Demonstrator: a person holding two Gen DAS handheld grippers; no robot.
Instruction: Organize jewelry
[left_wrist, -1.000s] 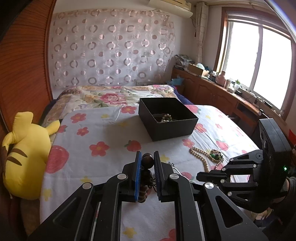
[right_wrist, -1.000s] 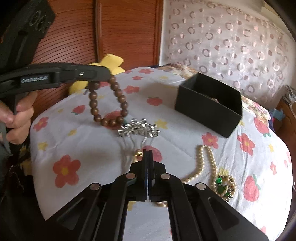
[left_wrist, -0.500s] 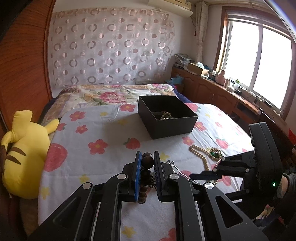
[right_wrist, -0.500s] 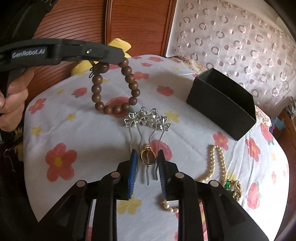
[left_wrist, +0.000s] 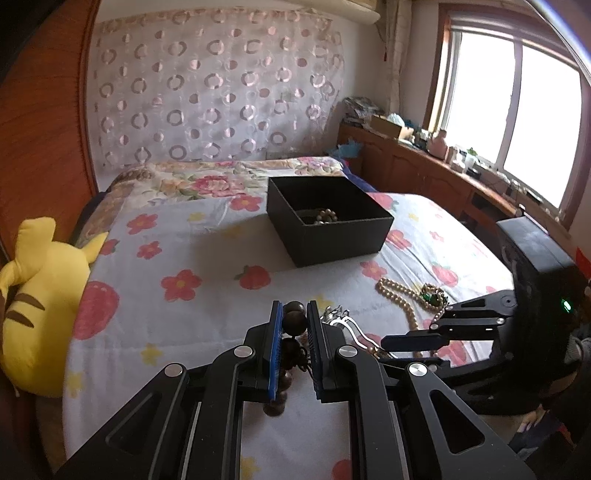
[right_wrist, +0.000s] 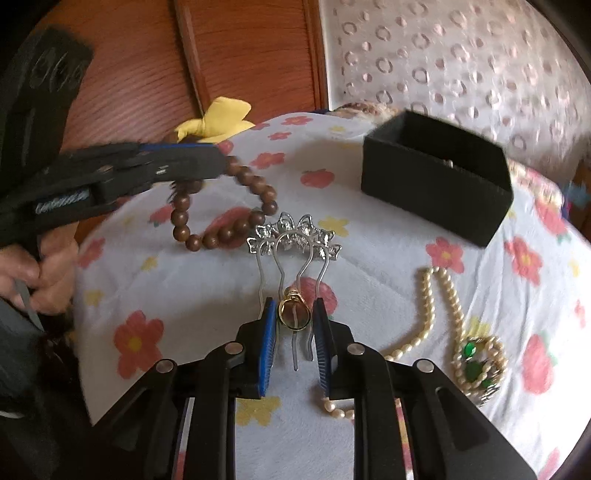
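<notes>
Wooden bead bracelet (left_wrist: 291, 332): my left gripper (left_wrist: 294, 314) clamps it.
Right gripper (right_wrist: 294, 308): my fingers, just opening, straddle gold ring (right_wrist: 293, 314), not pressing.
Black box (left_wrist: 328, 229): on bed (left_wrist: 207, 266).

Left wrist view: set just behind the left gripper (left_wrist: 293, 325), looking forward and downward along its fingers across the bed (left_wrist: 207, 266) toward the curtained wall (left_wrist: 218, 92) and the window (left_wrist: 517, 122), with the black box (left_wrist: 328, 225) at middle distance. Right wrist view: set just behind the right gripper (right_wrist: 294, 317), tilted more steeply down, close over the bedspread and facing the wooden headboard (right_wrist: 229, 62). Both views share the box, the pearl necklace (left_wrist: 402, 299), the silver hair comb (right_wrist: 293, 236) and each other's gripper.
</notes>
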